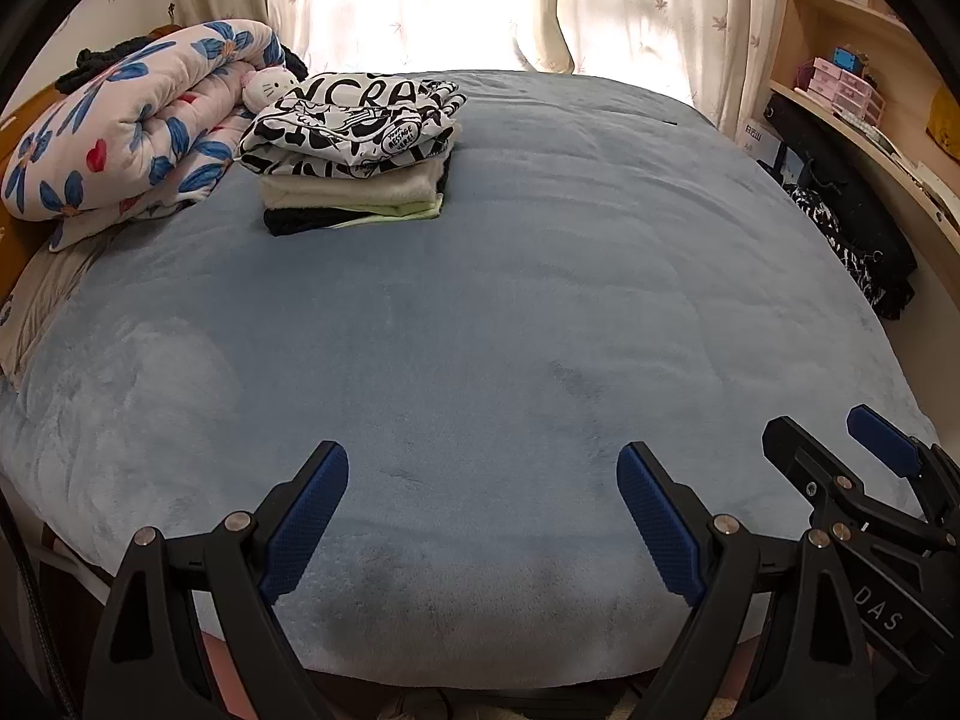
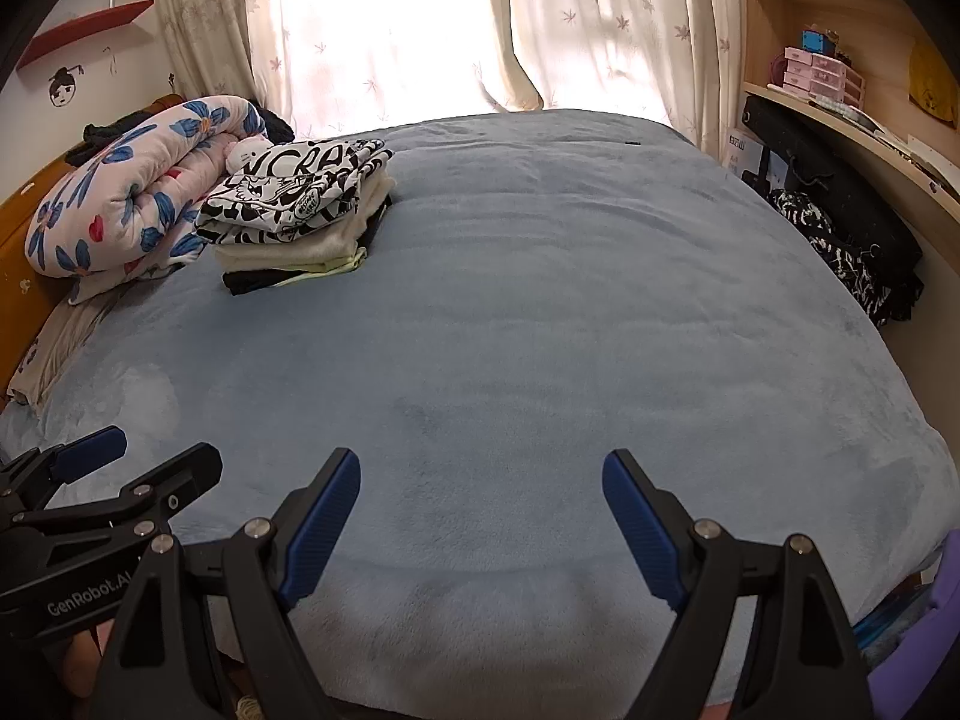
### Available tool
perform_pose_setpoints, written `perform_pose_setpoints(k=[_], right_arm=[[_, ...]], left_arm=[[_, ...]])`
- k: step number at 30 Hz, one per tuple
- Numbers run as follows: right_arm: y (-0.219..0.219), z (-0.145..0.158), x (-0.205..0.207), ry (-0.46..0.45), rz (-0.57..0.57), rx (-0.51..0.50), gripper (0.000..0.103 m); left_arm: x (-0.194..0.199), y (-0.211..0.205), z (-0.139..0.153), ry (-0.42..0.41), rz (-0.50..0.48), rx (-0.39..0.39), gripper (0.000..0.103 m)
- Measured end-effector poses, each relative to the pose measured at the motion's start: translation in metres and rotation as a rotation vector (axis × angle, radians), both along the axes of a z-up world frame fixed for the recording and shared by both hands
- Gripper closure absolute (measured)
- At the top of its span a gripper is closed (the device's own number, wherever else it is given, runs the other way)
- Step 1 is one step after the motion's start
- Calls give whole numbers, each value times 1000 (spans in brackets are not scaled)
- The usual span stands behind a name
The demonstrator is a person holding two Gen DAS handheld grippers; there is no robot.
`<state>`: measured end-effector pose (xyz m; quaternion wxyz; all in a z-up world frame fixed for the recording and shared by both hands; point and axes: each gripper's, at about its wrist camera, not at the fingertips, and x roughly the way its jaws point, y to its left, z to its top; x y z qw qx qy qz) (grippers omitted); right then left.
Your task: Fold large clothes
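Note:
A stack of folded clothes (image 1: pixel 354 156) sits at the far left of the blue bed (image 1: pixel 510 330), topped by a black-and-white printed garment; it also shows in the right wrist view (image 2: pixel 300 216). My left gripper (image 1: pixel 483 480) is open and empty above the bed's near edge. My right gripper (image 2: pixel 482 486) is open and empty beside it, and shows at the lower right of the left wrist view (image 1: pixel 840 438). The left gripper shows at the lower left of the right wrist view (image 2: pixel 150 456). Black-and-white clothes (image 1: pixel 852 246) hang off the bed's right side.
A rolled floral quilt (image 1: pixel 120 138) and a plush toy (image 1: pixel 267 84) lie at the far left by the headboard. Curtains (image 1: pixel 630 0) cover the window behind the bed. Shelves (image 1: pixel 864 90) with small drawers stand on the right. A purple object (image 2: pixel 942 600) is at the right edge.

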<state>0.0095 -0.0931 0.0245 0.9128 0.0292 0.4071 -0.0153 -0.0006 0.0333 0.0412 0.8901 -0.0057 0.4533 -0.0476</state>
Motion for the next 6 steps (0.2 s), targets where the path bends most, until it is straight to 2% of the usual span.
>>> perform_pose_setpoints(k=[6], right_arm=[[4,-4,3,12,1,-9,19]], left_arm=[[4,1,-3,8,4,-4,13]])
